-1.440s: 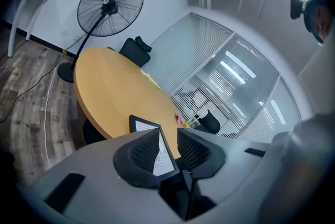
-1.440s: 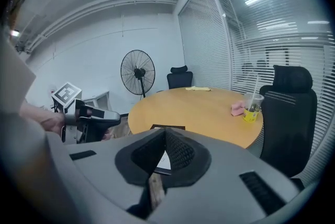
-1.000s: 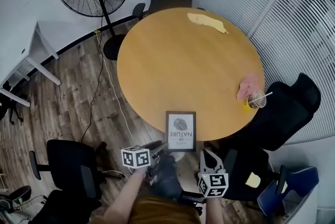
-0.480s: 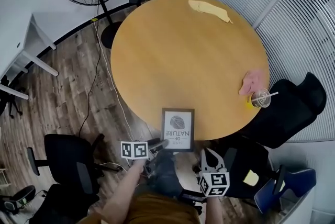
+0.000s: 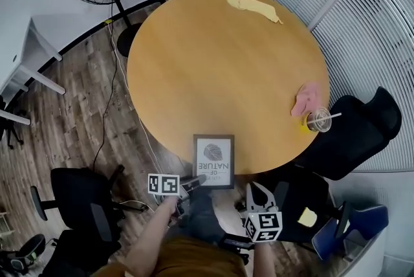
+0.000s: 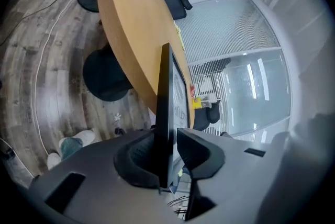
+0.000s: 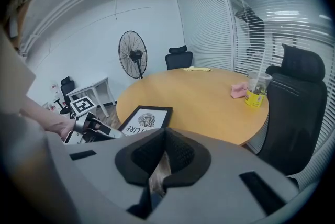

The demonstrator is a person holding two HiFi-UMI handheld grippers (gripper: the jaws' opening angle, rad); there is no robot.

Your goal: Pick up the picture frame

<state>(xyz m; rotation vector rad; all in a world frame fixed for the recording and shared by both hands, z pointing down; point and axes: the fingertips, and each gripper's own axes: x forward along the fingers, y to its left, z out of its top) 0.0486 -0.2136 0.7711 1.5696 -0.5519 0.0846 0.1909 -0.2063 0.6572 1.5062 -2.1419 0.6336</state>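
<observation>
Head view. The picture frame (image 5: 214,161) lies flat at the near edge of the round counter (image 5: 220,75), its near end overhanging the rim. The left tongs (image 5: 200,178) are closing on the frame's near left corner. In the left gripper view the frame's dark edge stands between the pads, with one pad against its back. The right tongs (image 5: 255,189) hang off the counter, near the frame's right corner, with pads together and nothing between them. A cup (image 5: 317,121) and a pink cloth (image 5: 304,99) sit at the counter's right rim.

Head view steeply down on table (image 5: 220,62), gripper views low, close, sharing its near edge
</observation>
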